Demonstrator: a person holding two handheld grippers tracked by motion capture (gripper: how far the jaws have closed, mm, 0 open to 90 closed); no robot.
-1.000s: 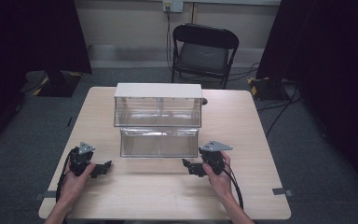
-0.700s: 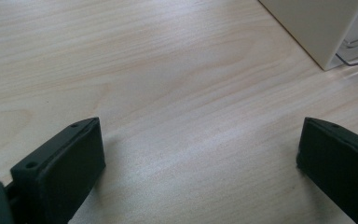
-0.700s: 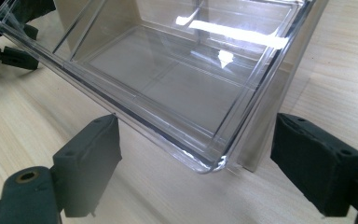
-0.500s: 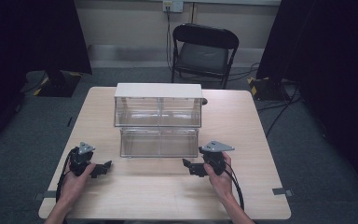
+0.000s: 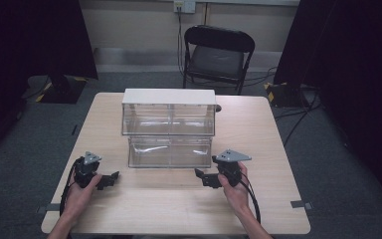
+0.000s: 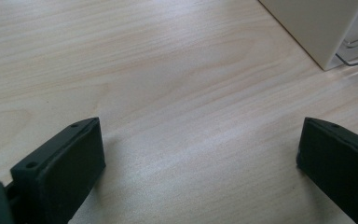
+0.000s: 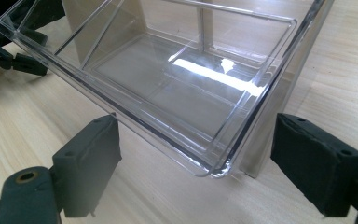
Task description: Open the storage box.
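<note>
A white-topped clear drawer cabinet [image 5: 168, 112] stands mid-table, its lower clear drawer [image 5: 169, 151] pulled out toward me. My left gripper [image 5: 110, 179] rests open on the table at the front left, short of the drawer's left end. My right gripper [image 5: 202, 178] sits open at the front right, just before the drawer's right front corner. In the right gripper view the empty clear drawer [image 7: 177, 79] fills the space ahead of my open gripper [image 7: 209, 163], jaws wide apart with nothing between them. In the left gripper view my open gripper [image 6: 200, 154] faces bare wood, with the cabinet's white corner [image 6: 317, 28] ahead.
The light wooden table [image 5: 258, 134] has bare room on both sides of the cabinet and along the front edge. A black folding chair [image 5: 218, 57] stands behind the table. Dark curtains hang left and right. Cables trail from both grippers.
</note>
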